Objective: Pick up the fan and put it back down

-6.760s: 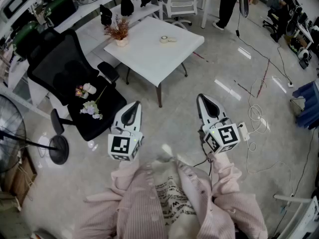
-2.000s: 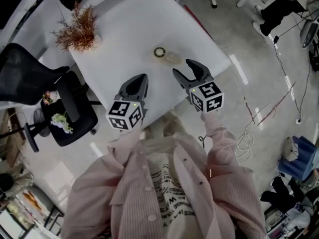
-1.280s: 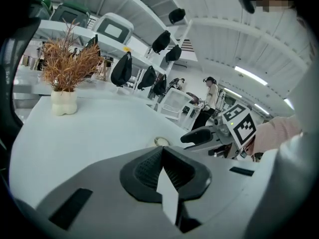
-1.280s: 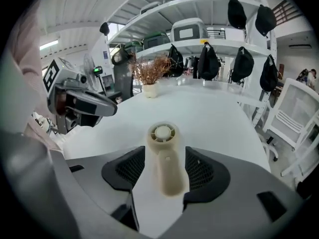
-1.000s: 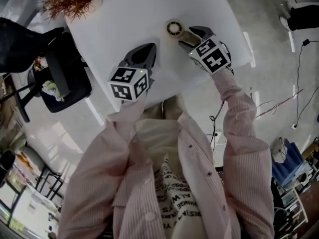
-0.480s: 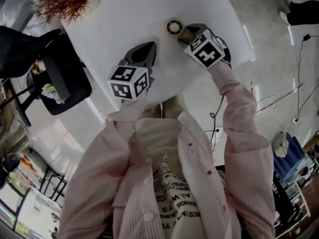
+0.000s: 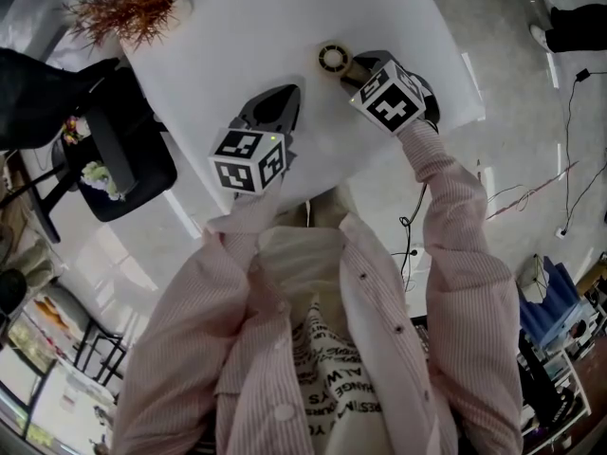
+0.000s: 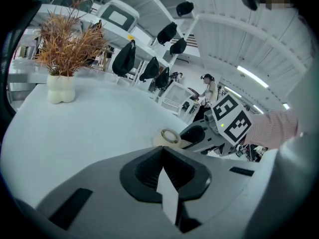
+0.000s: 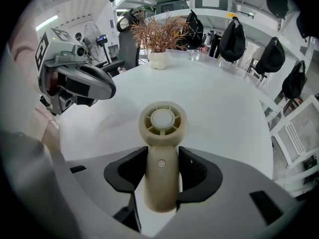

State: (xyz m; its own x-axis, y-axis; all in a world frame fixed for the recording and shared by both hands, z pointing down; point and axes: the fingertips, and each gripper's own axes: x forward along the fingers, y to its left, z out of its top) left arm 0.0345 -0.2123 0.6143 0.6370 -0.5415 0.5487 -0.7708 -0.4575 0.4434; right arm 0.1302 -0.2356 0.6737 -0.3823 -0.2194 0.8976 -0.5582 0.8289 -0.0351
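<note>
**Right gripper closing on a hand fan lying on a white table**

The white table (image 7: 266, 27) fills the upper centre of the head view. Below it, the person's pale striped shirt (image 7: 313, 349) takes up the lower half of the frame. A black chair (image 7: 128, 173) stands off the table's left edge. A dried plant (image 7: 128, 3) in a small white vase (image 8: 61, 87) sits at the table's upper-left corner.

The left gripper (image 7: 281, 98) hangs over the near part of the table, left of centre, with its marker cube (image 7: 248, 159) toward the person. In the left gripper view its dark jaws meet in a closed V (image 8: 163, 156), with nothing between them.

The right gripper (image 7: 357, 64) points steeply down at the table, right of centre in the head view. Its marker cube (image 7: 391, 98) is tilted.

The fan (image 7: 332, 58), a small cream hand fan, lies flat on the tabletop just beyond this gripper, near the table's right edge. In the right gripper view its round head points away from the camera, toward the upper centre of the frame. Its handle (image 9: 161, 176) runs back between the jaws (image 9: 162, 166).

These jaws have just been closing. They stand wide, and both dark pads lie against the sides of the handle. The fan rests on the table, not lifted.
</note>
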